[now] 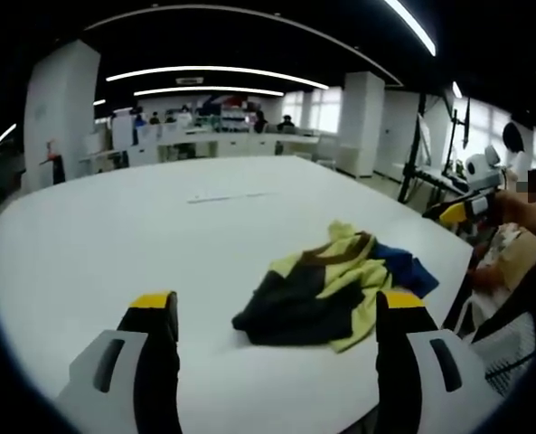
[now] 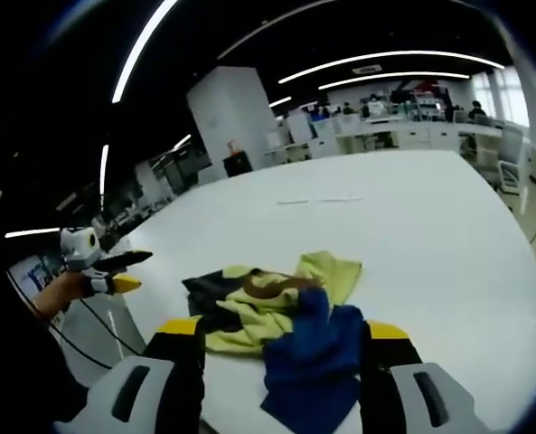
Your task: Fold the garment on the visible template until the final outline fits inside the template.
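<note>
Garment (image 1: pixel 335 294) crumpled on white table (image 1: pixel 114 235), at 5 o'clock in left gripper view, 6 o'clock in right gripper view. Yellow, dark, brown and blue patches. Left gripper (image 1: pixel 277 316) jaws wide, empty. Right gripper (image 2: pixel 281 348) jaws wide, straddling blue part, not gripping.

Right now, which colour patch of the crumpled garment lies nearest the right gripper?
The blue part of the garment, lying between the right gripper's open jaws; the yellow and dark parts sit farther off.
</note>
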The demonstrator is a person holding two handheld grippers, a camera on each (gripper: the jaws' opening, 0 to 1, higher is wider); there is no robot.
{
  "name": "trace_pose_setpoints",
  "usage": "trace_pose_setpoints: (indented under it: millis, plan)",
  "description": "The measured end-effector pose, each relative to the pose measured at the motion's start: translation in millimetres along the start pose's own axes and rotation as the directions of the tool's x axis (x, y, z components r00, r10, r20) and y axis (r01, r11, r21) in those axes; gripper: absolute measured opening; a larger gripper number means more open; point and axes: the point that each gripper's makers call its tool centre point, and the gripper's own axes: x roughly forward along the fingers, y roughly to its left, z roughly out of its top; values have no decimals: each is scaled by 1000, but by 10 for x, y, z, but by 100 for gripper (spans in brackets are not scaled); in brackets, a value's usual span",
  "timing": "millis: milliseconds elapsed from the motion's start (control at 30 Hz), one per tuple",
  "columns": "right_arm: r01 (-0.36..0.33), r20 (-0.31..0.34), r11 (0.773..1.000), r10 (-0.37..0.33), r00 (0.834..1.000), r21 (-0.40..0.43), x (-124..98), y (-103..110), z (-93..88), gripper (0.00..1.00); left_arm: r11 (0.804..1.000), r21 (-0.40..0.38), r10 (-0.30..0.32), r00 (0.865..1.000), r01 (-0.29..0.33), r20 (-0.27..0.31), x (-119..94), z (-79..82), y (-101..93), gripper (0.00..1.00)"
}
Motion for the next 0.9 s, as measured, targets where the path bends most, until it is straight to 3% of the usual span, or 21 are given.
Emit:
trace_pose_setpoints:
  millis: [533, 900]
  plan:
    - [19, 6, 999, -20, 1000, 44, 104, -123, -48, 45, 999, 22, -36, 999, 36, -17, 157, -45, -18, 76]
    - [16, -32, 998, -15, 999, 54, 282, -223, -117, 34, 995, 31, -90, 996, 90, -24, 374, -71, -37, 56]
